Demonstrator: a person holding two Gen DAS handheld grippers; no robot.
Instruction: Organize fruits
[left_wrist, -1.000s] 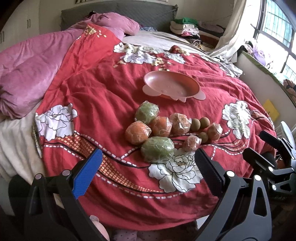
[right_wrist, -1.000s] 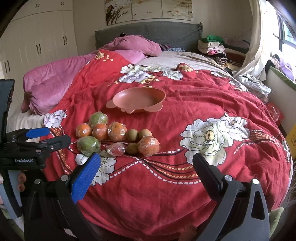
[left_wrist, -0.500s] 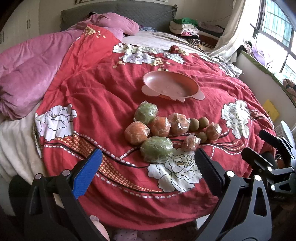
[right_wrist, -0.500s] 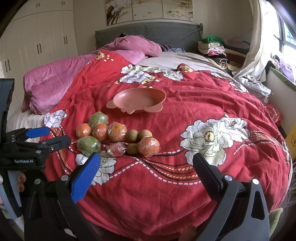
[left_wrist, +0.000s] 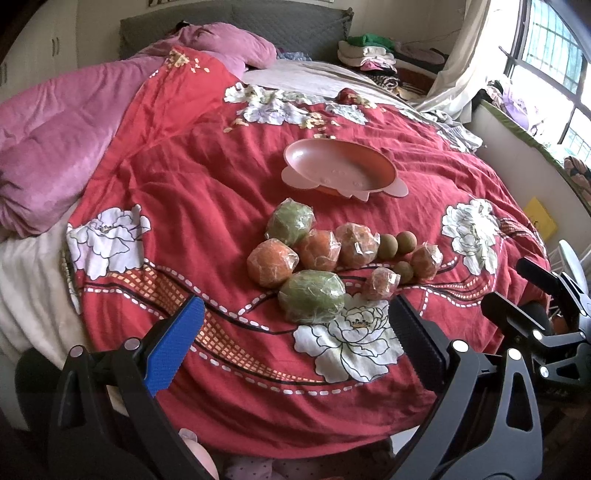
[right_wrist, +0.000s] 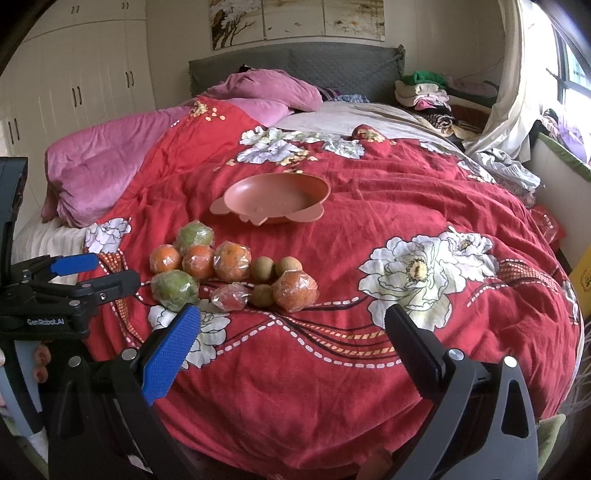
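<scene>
Nothing picked yet — both the left gripper (left_wrist: 295, 328) and right gripper (right_wrist: 291, 328) hang spread and empty. Wrapped fruits (left_wrist: 312, 301) cluster mid-frame, the pink bowl (left_wrist: 384, 171) above them; next, probably closing on the nearest green one.

Red quilt (right_wrist: 388, 206) with white flower print covers most of the bed, creased. Pink blanket (right_wrist: 110, 162) bunched along the quilt's left side, touching it; pink pillow (right_wrist: 273, 90) at the quilt's far end. Grey headboard (right_wrist: 332, 68) behind the pillow. Pale sheet (right_wrist: 354, 118) showing past the quilt's far right edge. Pile of folded clothes (right_wrist: 424, 92) beyond the quilt's far right corner. White wardrobe (right_wrist: 74, 74) left of the quilt, behind the blanket. Painting (right_wrist: 295, 18) on the wall above the headboard. Window (left_wrist: 546, 66) and pale curtain (left_wrist: 465, 66) to the quilt's right. Yellow item (left_wrist: 539, 221) low beside the quilt's right edge, unclear what.
</scene>
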